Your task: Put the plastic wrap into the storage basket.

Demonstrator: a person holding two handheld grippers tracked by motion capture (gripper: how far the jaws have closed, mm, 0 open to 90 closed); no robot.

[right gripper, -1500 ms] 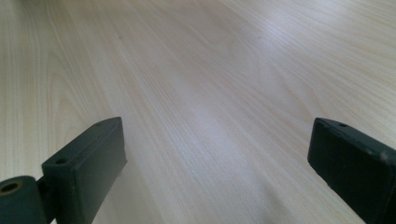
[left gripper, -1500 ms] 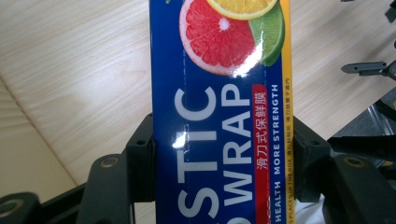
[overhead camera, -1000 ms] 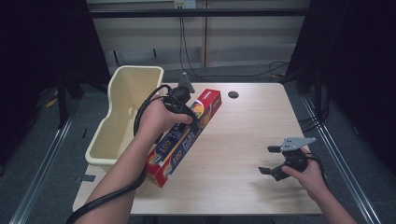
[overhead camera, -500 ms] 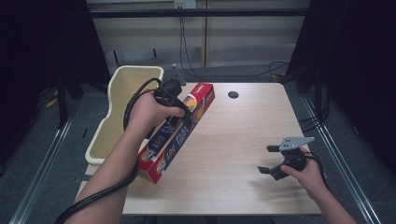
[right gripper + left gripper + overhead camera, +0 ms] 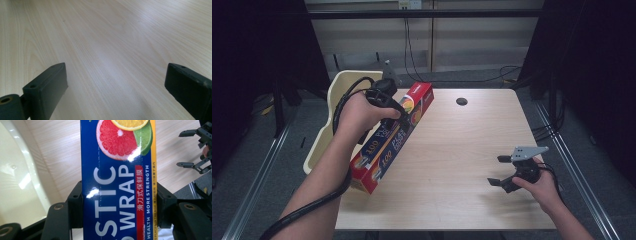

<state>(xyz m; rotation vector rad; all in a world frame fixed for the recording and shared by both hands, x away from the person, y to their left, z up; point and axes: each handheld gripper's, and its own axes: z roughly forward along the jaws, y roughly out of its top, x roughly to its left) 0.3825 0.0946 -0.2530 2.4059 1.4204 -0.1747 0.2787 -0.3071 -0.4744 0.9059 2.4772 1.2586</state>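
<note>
A long red and blue plastic wrap box (image 5: 389, 142) hangs tilted above the left part of the table, its far end higher than its near end. My left gripper (image 5: 399, 111) is shut on it near the upper end. In the left gripper view both black jaws press the sides of the plastic wrap box (image 5: 117, 190), whose citrus picture faces the camera. My right gripper (image 5: 498, 171) rests low over the table's right front, open, with nothing between its fingers (image 5: 45, 87).
A cream plastic bin (image 5: 329, 125) stands off the table's left edge, beside the lifted box. The wooden table (image 5: 462, 150) has a round cable hole (image 5: 461, 101) near its far edge. Cables run along the floor behind.
The left hand has lifted the box and carried it leftward, towards the cream bin; its near end now hangs past the table's left edge. The right gripper has stayed put.
</note>
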